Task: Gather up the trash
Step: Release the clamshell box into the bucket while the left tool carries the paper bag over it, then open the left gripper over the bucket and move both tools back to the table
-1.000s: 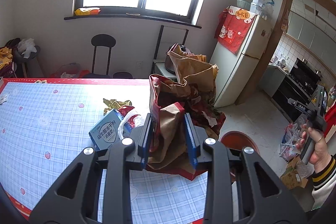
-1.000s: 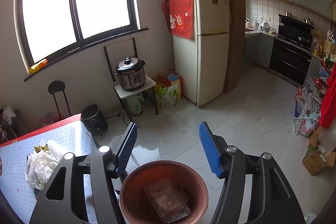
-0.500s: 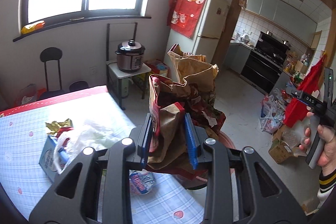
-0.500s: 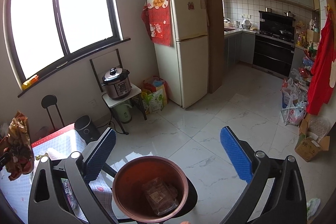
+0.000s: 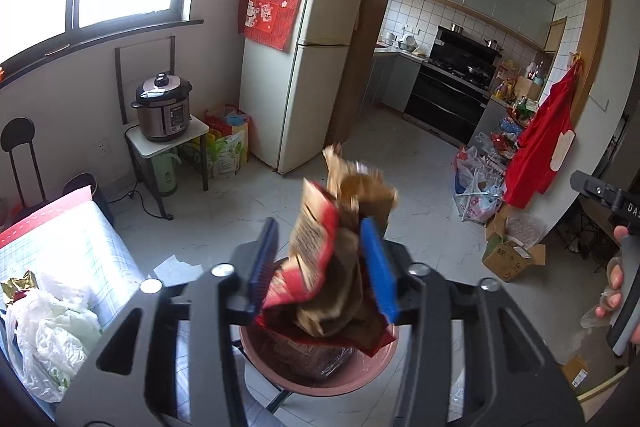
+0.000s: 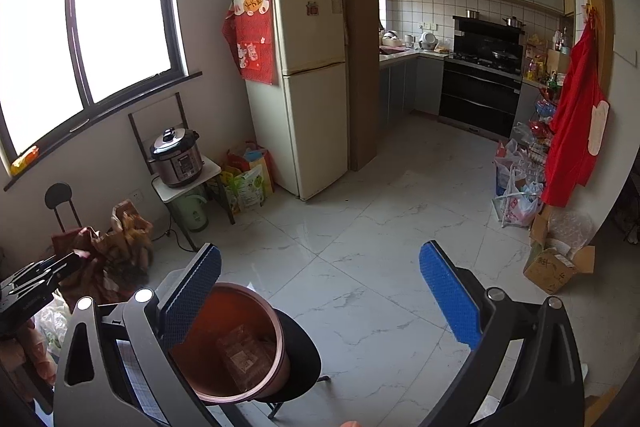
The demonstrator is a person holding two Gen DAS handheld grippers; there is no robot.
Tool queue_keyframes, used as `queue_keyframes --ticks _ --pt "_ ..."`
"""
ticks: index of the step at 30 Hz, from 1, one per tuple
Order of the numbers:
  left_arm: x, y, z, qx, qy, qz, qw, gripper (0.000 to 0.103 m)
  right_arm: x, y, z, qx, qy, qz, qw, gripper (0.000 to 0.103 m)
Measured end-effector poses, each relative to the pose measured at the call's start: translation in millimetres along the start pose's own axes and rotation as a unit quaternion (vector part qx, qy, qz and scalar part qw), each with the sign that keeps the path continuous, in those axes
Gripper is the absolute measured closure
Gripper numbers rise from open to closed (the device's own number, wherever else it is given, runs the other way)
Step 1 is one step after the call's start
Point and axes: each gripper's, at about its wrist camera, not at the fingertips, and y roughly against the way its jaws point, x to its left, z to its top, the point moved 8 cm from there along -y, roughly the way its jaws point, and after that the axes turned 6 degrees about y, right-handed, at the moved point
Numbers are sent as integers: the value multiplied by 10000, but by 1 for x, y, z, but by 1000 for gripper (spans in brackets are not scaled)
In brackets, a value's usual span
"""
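Observation:
My left gripper [image 5: 322, 263] has its jaws parted, right above a pink-brown bin [image 5: 344, 375]. A crumpled red and brown snack bag [image 5: 332, 275] sits loosely between the blue pads, blurred, its lower end over the bin's mouth. The bag also shows in the right wrist view [image 6: 108, 259], at the far left beside the left gripper. My right gripper [image 6: 320, 295] is wide open and empty above the same bin [image 6: 236, 347], which stands on a black stool [image 6: 304, 367] and holds a clear wrapper [image 6: 244, 359].
A table with a checked cloth [image 5: 68, 247] lies at the left, with a white plastic bag [image 5: 52, 339] and a gold wrapper [image 5: 16, 285] on it. A fridge [image 5: 296, 75], a cooker on a stand [image 5: 164, 107], cardboard boxes [image 5: 508, 259] and bags line the tiled floor.
My left gripper swung right from over the table to above the bin, and its jaws have parted around the bag. My right gripper opened wider and drew back from the bin.

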Motion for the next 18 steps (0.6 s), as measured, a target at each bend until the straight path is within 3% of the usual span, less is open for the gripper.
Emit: queue_keyframes --ticks 3,6,9,12,13,18 --pt "2 12 8 -206 10 -28 9998 40 2 -2 -1 12 -34 52 10000 5" --pt "16 30 8 -294 -57 206 9993 39 13 -4 -3 43 9 123 9999 5" --pt "39 56 7 -441 95 447 9980 17 27 -5 -4 74 31 240 9997 6" --pt "66 84 7 -502 194 699 9961 15 46 -5 -5 99 67 352 9993 6" --pt "75 93 5 -496 228 817 9952 5 52 -5 -6 120 87 386 9991 6" --pt "122 135 -5 -473 466 1275 9896 6 92 -5 -17 257 234 573 9978 6"
